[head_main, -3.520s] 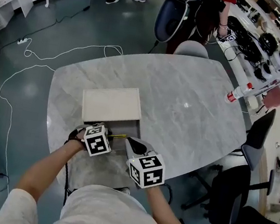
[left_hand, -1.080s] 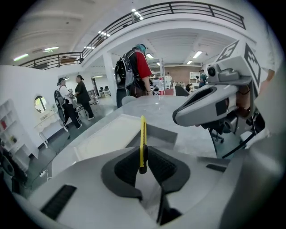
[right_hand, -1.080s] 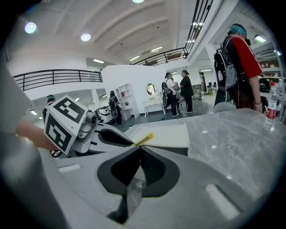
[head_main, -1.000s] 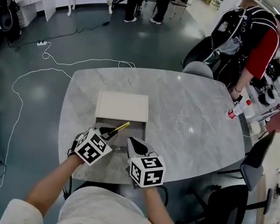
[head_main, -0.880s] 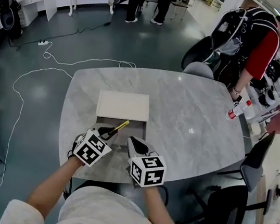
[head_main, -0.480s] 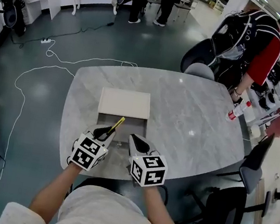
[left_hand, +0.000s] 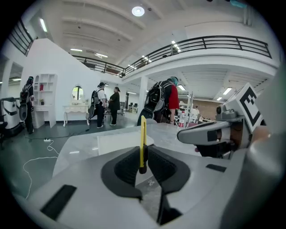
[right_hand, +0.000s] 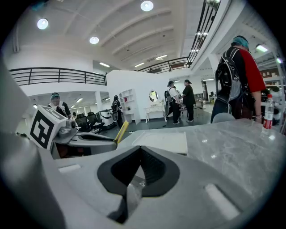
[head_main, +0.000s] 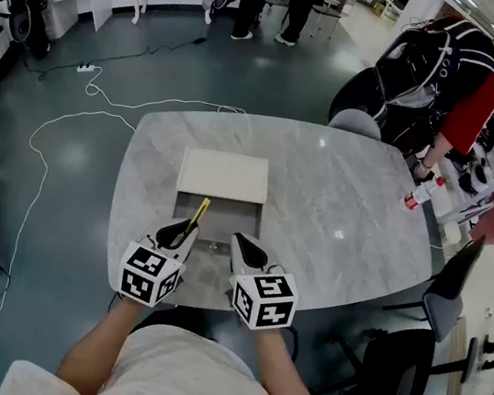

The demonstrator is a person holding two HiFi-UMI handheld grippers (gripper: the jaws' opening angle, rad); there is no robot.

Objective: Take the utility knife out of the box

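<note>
Utility knife (left_hand: 142, 143) now straight along left tongs (left_hand: 142, 154), box (head_main: 224, 175) just ahead.

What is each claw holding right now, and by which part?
The left claw grips the yellow utility knife near its dark bottom end, the rest standing up. The right claw is shut on nothing.

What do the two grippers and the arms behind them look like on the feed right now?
The left gripper and right gripper match: light grey moulded bodies, with black ribbed pads lining the jaws. Each carries a white cube printed with black square markers. The person wears a pale short-sleeved shirt, and the forearms are uncovered.
</note>
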